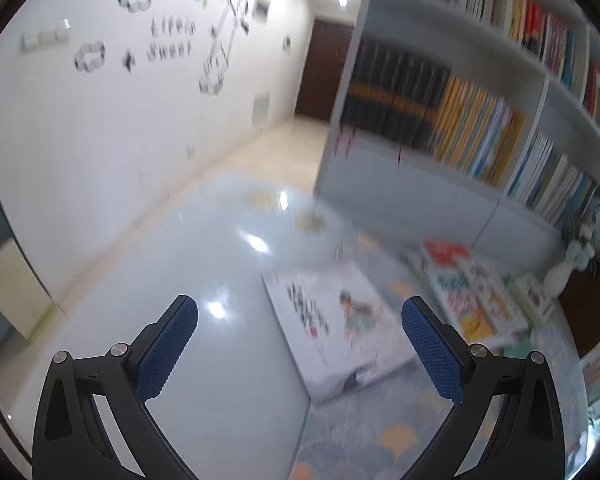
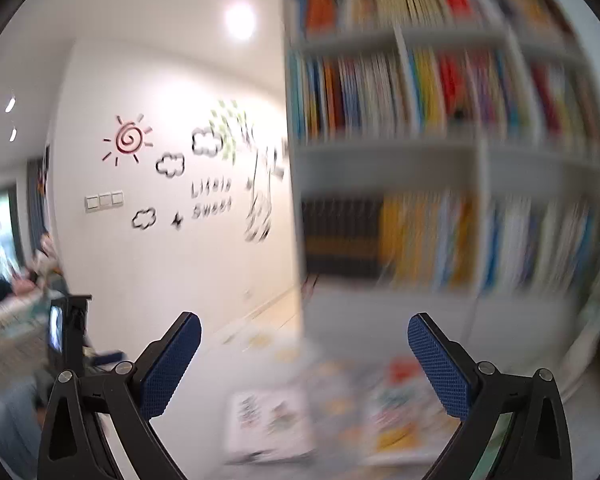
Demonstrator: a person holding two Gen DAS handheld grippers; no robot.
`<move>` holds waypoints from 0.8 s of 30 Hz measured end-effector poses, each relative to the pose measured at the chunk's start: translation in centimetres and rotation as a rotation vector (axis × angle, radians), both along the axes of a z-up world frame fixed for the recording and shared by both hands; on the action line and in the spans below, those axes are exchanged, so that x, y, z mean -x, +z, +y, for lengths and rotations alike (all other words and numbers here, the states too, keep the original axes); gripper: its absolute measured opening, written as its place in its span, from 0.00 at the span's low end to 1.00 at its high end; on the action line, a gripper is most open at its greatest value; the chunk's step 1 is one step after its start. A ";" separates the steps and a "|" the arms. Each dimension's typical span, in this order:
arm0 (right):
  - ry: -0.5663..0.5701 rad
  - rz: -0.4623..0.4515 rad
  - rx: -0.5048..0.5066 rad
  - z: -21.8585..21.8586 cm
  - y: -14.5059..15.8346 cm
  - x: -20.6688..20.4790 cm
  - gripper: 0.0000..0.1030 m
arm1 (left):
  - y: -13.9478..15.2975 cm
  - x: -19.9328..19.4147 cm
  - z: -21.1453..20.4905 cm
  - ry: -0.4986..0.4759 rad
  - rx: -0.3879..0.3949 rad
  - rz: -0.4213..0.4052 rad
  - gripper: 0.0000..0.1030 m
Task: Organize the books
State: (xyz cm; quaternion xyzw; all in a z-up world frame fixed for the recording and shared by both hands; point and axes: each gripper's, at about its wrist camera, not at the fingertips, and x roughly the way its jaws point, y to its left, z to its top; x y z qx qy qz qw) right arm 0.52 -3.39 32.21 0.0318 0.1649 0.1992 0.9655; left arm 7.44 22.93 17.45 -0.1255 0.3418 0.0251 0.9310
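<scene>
Patterned rug (image 1: pixel 400 436), white book (image 1: pixel 332 316), picture books (image 1: pixel 472 292)

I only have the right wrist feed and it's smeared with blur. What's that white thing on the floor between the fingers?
Observer: In the left wrist view it's a white book lying flat at the rug's edge, with a small cartoon figure on the cover.
Operator: And the colourful smear to its right?
Observer: More books laid flat in a row along the foot of the bookshelf.
Operator: Anything past them?
Observer: A white vase with pale blue flowers stands beyond the row's far end.
Operator: Left gripper holding anything?
Observer: No. The left gripper is open and empty, above the floor, touching no book.
</scene>
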 end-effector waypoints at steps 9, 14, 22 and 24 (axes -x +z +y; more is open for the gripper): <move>0.015 0.532 -0.050 4.3 -20.2 -12.3 0.91 | -11.9 -4.3 0.9 0.067 0.237 0.255 0.78; 0.038 0.630 0.089 5.6 -26.5 -15.6 0.78 | -13.6 -7.5 -0.5 0.040 0.171 0.316 0.43; 0.071 0.669 0.039 5.6 -29.3 -16.3 0.78 | -15.8 -9.4 -0.4 0.054 0.293 0.355 0.38; 0.087 0.664 0.044 5.9 -29.5 -16.2 0.77 | -15.9 -9.6 -0.6 0.042 0.318 0.361 0.38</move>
